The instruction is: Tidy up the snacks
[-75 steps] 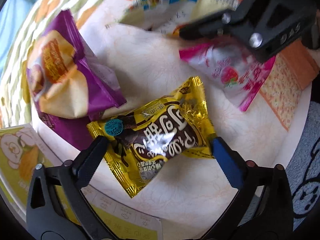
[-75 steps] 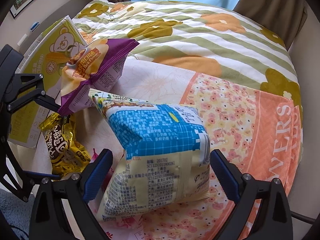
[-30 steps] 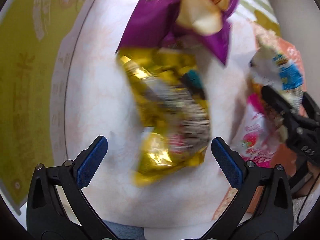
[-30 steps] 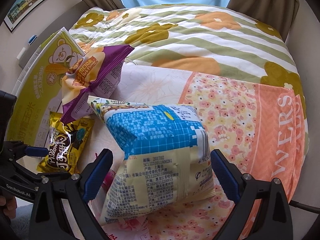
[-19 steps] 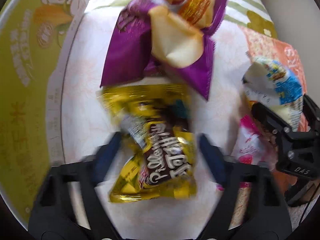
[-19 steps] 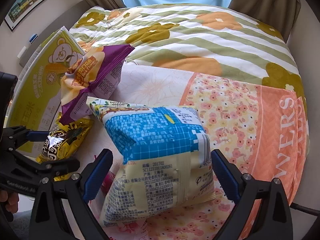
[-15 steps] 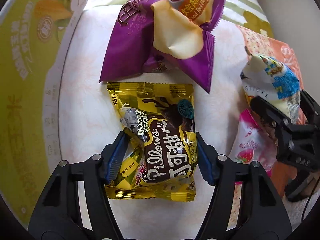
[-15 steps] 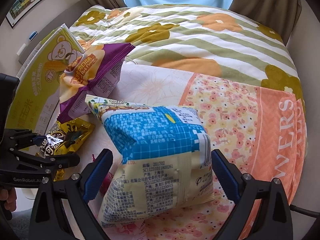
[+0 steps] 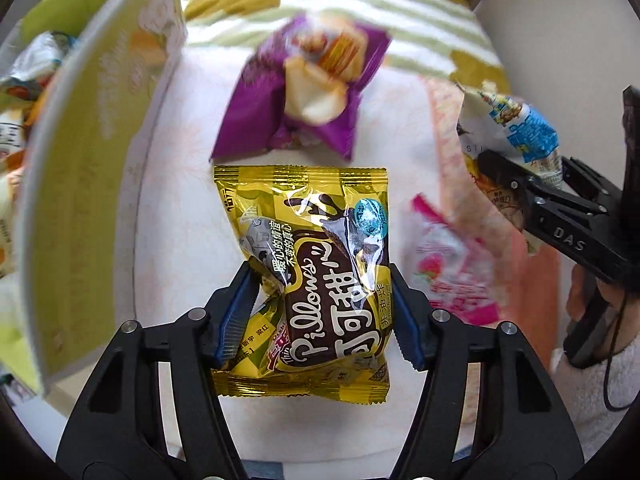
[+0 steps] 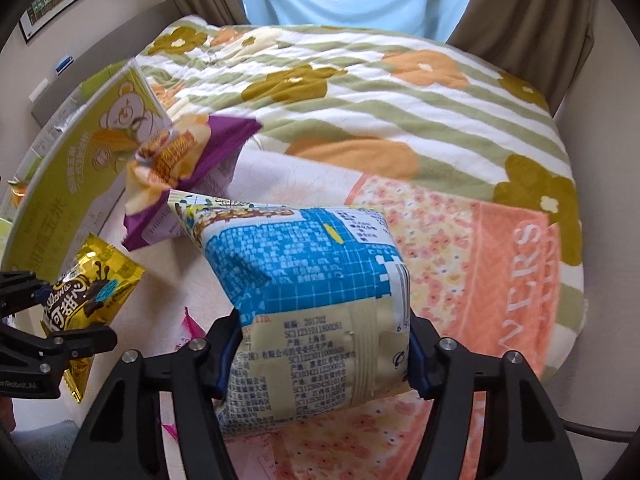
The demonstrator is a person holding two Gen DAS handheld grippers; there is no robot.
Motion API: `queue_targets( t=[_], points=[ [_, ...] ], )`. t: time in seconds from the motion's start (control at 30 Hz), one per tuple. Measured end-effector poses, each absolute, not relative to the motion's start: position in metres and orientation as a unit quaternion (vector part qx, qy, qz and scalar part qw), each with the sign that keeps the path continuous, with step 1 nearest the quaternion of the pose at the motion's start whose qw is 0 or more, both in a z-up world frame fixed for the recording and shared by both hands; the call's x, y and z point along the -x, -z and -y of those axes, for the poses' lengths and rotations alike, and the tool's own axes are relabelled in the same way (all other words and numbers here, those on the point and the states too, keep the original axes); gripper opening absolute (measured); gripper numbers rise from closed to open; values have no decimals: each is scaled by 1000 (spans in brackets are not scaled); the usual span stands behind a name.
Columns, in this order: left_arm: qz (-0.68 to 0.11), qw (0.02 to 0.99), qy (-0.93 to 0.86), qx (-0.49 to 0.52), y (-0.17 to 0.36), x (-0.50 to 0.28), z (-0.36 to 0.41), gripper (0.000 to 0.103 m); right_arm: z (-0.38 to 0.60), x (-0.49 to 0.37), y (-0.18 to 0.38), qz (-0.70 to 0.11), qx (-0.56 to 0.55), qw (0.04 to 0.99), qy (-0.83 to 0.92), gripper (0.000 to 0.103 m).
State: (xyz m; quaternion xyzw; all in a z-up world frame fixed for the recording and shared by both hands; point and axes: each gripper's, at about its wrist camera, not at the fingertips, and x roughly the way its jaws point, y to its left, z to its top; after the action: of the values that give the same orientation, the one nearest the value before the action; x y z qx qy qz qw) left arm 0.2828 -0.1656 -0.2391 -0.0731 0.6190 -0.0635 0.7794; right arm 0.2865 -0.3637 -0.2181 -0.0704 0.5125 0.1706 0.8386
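The gold chocolate-pillow snack packet sits pinched across its lower half between the blue pads of the left gripper, its top seam pointing away from the camera and its sides creased inward where the pads bite, a grip low on the pack that leaves the printed face free and, I judge, keeps the bag from swinging as it is carried. The blue-and-cream snack bag is likewise caught between the pads of the right gripper, whose jaws are closing on its cream lower part so the puffed blue end juts forward over the bedspread. A second ago both grippers stood wide around their packets and the packets lay flat; now both packs are clamped and look lifted clear of the cloth. Behind the gold packet the purple snack bag lies crumpled on the pale floral cloth, near the edge that meets the yellow-green carton, which stands along the left side and already holds other packets, so it is probably where the snacks are meant to go. A pink strawberry packet rests flat on the cloth between the two grippers, untouched. The striped flowered quilt stretches beyond.
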Motion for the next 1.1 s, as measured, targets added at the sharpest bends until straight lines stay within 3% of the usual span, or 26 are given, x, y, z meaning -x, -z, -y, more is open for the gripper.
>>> queue_targets(
  t=[0.3,0.5,0.73,1.1],
  points=[
    [-510,849,57,121,132,-252,112,59,339,-264,136,-454,90,866,-191,60],
    [-455,881,22,131,92,-245,38,59,277,-263,91,-411,92,878,-226,60],
    [-457,880,-3,128,94,-259,-50,59,190,-269,70,-400,67,879,-251,61],
    [-492,863,39,108,128,-296,-132,59,81,-277,85,-428,57,872,-231,60]
  ],
)
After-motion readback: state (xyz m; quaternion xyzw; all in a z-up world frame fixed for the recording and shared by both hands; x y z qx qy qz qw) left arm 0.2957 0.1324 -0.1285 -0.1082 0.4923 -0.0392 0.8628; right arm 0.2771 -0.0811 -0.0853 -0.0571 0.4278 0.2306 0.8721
